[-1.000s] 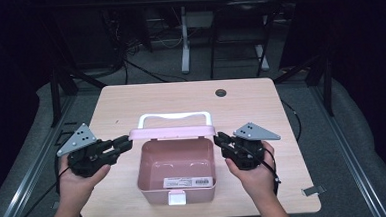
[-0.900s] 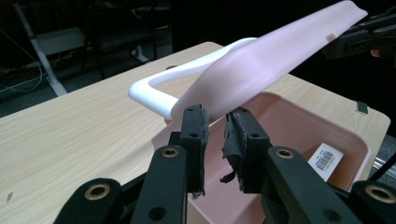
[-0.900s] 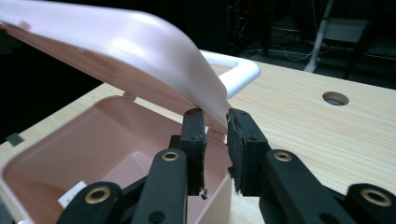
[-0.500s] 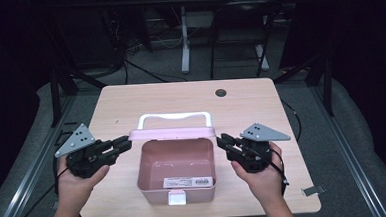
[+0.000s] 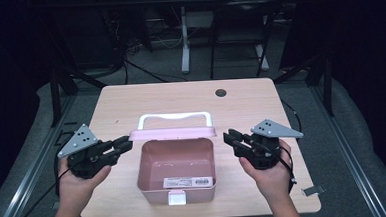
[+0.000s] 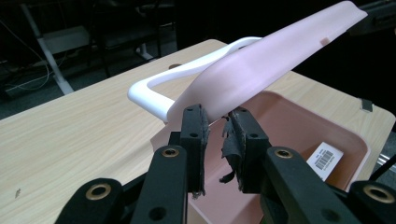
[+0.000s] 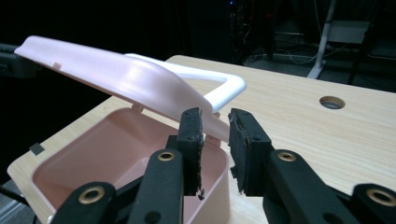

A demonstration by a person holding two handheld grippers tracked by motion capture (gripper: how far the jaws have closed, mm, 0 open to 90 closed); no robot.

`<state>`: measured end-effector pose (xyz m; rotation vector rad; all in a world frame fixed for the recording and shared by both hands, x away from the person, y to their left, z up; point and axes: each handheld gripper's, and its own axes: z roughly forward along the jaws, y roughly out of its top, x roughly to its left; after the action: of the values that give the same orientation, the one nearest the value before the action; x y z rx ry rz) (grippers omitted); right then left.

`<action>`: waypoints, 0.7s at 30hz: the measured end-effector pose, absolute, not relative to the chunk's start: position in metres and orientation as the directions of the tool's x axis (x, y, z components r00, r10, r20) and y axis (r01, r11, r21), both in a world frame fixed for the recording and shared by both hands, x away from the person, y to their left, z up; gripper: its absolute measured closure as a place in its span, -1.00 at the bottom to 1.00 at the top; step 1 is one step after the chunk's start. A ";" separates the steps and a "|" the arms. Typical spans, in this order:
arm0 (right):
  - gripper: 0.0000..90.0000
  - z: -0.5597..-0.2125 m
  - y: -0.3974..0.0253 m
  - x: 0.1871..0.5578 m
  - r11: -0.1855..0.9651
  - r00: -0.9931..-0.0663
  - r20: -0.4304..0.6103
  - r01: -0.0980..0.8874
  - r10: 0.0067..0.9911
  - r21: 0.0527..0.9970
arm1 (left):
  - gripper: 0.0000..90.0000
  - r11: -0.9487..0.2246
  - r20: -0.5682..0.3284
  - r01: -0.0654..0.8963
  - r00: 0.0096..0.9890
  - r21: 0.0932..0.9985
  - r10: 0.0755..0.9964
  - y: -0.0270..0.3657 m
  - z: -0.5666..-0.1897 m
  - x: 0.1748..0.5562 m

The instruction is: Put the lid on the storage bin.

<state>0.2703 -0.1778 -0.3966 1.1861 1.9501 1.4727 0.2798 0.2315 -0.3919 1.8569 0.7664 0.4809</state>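
Holding: a pink plastic box [image 5: 176,169] sits near the table's [image 5: 130,99] front edge with its lid raised; the step in hand looks like opening or closing that lid.
Left gripper [image 5: 124,142]: at the lid's left end; its fingers [image 6: 195,133] stand slightly apart, touching the lid's corner edge, and whether they pinch it I cannot tell.
Lid [image 5: 172,133]: smooth, glossy, gently domed pink plastic, tilted up on its rear hinge, with a white loop handle [image 5: 174,118] behind it.
Box interior: matte, rounded corners, a barcode label [image 5: 192,181] on the floor, a small latch [image 5: 177,197] at the front.
Right gripper [image 5: 228,136]: just beside the lid's right end, fingers [image 7: 190,135] narrowly parted, holding nothing.
Next move: likely guiding both lid ends evenly, keeping the light box from sliding.
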 end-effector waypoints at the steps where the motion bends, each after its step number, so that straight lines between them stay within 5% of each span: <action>1: 0.62 -0.396 -0.179 0.271 0.072 -0.546 0.158 0.375 0.823 0.924 | 0.70 -0.280 -0.015 0.290 0.718 0.915 0.696 0.232 -0.391 0.279; 21: 0.44 -0.401 -0.181 0.278 0.046 -0.552 0.179 0.370 0.814 0.928 | 0.67 -0.298 -0.017 0.304 0.725 0.905 0.688 0.233 -0.401 0.265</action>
<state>0.2777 -0.1805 -0.4007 1.1898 1.9342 1.5135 0.2655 0.2327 -0.4010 1.8919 0.7668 0.4638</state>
